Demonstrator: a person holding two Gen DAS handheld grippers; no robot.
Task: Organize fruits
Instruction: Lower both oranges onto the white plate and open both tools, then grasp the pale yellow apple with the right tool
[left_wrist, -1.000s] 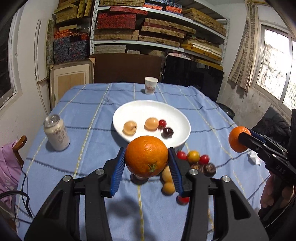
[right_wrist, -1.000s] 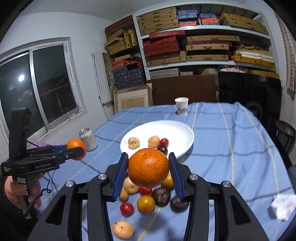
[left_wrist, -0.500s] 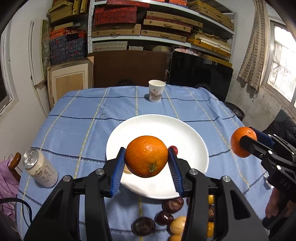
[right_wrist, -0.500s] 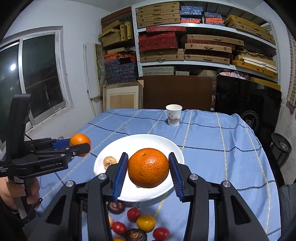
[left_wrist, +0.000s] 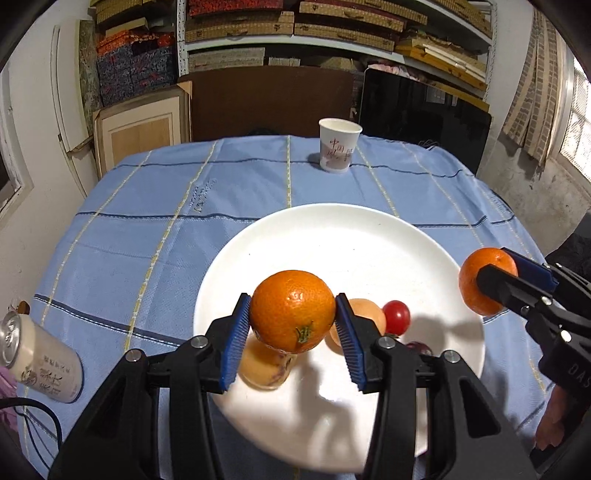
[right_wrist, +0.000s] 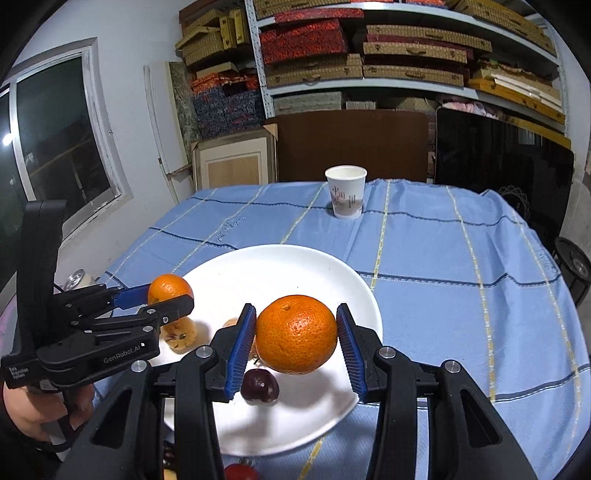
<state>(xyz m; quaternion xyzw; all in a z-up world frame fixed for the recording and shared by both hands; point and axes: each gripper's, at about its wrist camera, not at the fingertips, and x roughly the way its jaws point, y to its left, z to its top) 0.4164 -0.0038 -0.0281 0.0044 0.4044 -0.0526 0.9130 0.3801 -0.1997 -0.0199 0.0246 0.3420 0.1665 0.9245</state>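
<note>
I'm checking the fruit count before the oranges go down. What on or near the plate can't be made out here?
- Left wrist view: a dark fruit on the white plate, mostly hidden behind the left hand-held gripper.
- Right wrist view: a pale fruit, mostly behind the right hand-held gripper.
- Right wrist view: a red fruit before the plate, cut off by the bottom edge.

Both handheld tools were built of matte black plastic, each splitting into two angular arms tipped with ribbed blue pads. The left gripper (left_wrist: 293, 325) carried round silver screws along its arms, and so did the right gripper (right_wrist: 296, 334). Seen from the side, the left tool had a tall black upright handle and white lettering reading "GenRobot.AI", with a small white label near its rear. The right tool's side bore pale raised letters, only partly legible.
</note>
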